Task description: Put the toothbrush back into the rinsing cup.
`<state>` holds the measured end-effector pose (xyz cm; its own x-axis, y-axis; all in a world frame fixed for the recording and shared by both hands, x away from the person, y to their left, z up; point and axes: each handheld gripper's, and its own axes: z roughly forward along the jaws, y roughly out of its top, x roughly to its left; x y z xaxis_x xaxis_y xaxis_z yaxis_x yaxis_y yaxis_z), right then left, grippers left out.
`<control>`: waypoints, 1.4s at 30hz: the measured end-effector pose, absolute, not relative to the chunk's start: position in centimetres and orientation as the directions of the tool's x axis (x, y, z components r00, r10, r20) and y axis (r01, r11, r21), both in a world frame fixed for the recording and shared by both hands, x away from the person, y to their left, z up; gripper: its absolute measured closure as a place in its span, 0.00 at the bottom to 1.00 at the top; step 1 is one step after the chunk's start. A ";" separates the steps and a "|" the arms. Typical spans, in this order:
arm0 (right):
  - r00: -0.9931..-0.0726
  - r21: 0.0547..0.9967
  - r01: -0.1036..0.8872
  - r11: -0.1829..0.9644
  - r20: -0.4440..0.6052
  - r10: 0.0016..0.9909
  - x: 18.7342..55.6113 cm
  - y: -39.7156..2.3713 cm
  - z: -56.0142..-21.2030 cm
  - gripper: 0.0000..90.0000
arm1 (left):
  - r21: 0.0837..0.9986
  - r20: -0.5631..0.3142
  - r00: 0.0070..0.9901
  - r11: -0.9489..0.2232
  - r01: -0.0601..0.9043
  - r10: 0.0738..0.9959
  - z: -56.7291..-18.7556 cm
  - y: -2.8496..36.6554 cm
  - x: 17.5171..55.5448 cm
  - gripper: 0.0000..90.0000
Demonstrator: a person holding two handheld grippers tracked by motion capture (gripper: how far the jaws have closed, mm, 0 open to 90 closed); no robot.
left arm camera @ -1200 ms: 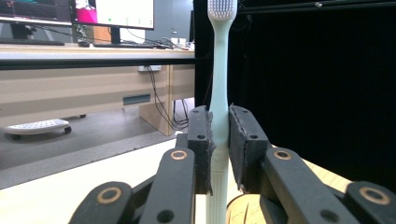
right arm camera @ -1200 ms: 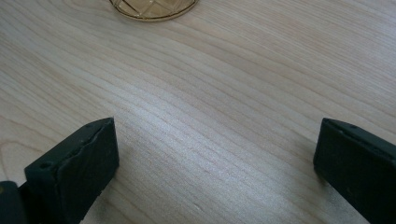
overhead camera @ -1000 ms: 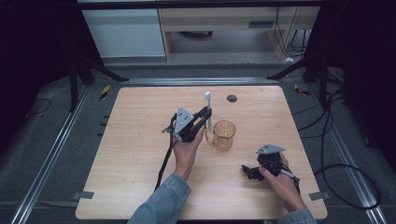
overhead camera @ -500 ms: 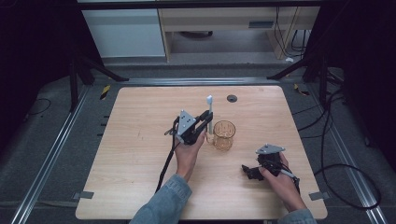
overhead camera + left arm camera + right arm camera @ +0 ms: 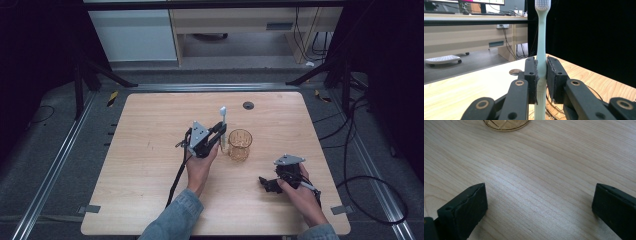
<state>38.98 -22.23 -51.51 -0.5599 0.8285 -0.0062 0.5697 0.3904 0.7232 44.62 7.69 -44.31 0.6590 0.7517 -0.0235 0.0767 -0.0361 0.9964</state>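
Observation:
A pale green toothbrush (image 5: 223, 124) stands upright, bristles at the top, clamped in my left gripper (image 5: 220, 135) just left of an amber glass cup (image 5: 239, 144) near the table's middle. In the left gripper view the two black jaws squeeze the toothbrush (image 5: 541, 53) handle from both sides, with my left gripper (image 5: 541, 80) shut on it. My right gripper (image 5: 266, 184) rests low on the table at the front right, open, nothing between its jaws. In the right gripper view my right gripper (image 5: 540, 203) is spread wide over bare wood, and the amber cup (image 5: 506, 124) base lies ahead.
A wooden table (image 5: 150, 125) has a small dark round grommet (image 5: 248, 105) near its far edge. Black cables trail from both grippers. Dark floor, metal rails and stand legs surround the table; a desk and white cabinet stand behind.
My left gripper has carried the upright toothbrush a little to the right, closer to the cup. The right gripper has stayed put.

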 end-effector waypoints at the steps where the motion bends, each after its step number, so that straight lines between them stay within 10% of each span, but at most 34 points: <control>1: -0.560 0.723 0.570 0.390 -0.006 0.829 39.0 -22.2 -51.5 0.00 | 0.996 -0.023 0.659 -0.038 0.077 0.751 -44.3 7.7 44.6 0.87; 42: -0.560 0.723 0.570 0.390 -0.006 0.829 39.0 -22.2 -51.5 0.00 | 0.987 0.012 0.662 -0.114 0.111 0.750 -46.4 7.7 44.0 0.87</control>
